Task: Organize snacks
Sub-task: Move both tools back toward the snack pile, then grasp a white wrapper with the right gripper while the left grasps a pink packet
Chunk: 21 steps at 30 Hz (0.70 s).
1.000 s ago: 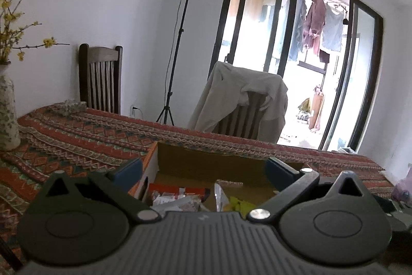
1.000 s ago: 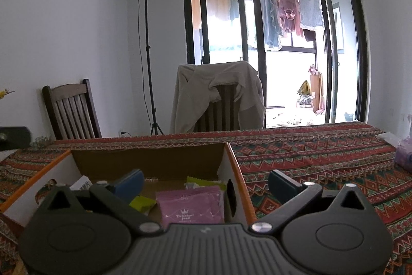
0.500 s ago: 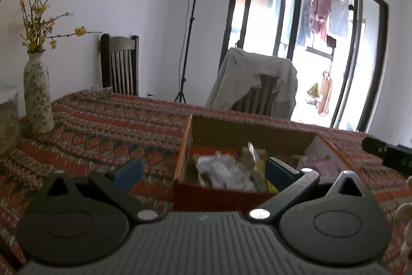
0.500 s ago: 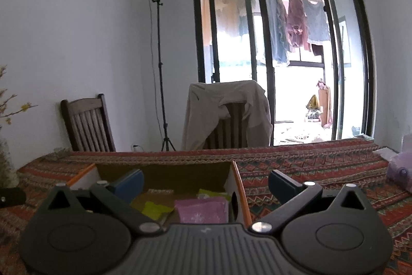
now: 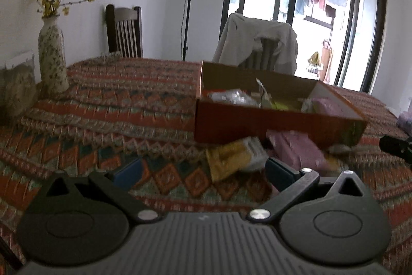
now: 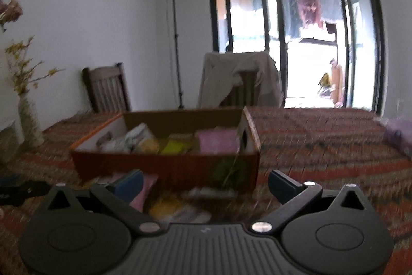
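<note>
The left claw (image 5: 203,172) is black plastic with two blue fingertips (image 5: 128,172). It has two big round parts, a ridged grey middle and small shiny silver screws. The right claw (image 6: 204,183) looks just the same, with blue fingertips (image 6: 280,184) too.
</note>
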Tool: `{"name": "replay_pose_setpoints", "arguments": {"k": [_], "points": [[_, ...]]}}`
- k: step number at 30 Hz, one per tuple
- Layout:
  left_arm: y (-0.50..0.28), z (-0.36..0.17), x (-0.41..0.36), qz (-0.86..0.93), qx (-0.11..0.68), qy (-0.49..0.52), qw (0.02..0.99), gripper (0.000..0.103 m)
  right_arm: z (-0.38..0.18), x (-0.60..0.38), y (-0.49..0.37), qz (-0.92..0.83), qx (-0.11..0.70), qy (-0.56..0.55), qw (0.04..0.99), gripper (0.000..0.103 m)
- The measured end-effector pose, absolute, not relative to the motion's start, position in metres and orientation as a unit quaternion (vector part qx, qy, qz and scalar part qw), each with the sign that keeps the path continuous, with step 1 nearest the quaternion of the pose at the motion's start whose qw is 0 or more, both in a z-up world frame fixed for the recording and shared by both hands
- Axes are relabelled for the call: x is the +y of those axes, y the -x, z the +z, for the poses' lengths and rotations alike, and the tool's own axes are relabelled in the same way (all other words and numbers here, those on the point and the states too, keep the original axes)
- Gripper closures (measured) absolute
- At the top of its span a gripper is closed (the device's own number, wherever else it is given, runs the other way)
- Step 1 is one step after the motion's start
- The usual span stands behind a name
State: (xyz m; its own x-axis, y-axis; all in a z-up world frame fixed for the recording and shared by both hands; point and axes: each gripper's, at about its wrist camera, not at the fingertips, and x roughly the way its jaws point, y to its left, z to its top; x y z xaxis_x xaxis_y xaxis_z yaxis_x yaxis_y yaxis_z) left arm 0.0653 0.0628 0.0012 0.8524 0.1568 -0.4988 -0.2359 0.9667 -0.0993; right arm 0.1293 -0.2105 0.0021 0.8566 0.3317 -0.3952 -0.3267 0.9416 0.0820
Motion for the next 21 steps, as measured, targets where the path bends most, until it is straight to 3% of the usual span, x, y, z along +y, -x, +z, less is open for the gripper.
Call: {"name": "replay_pose_setpoints", "arguments": {"k": [21], "points": [[-0.027, -0.027, 0.093, 0.084, 0.262, 0.091, 0.957, 0.000, -0.028, -0.147, -0.095, 0.212, 0.302, 0.016, 0.929, 0.000]]}}
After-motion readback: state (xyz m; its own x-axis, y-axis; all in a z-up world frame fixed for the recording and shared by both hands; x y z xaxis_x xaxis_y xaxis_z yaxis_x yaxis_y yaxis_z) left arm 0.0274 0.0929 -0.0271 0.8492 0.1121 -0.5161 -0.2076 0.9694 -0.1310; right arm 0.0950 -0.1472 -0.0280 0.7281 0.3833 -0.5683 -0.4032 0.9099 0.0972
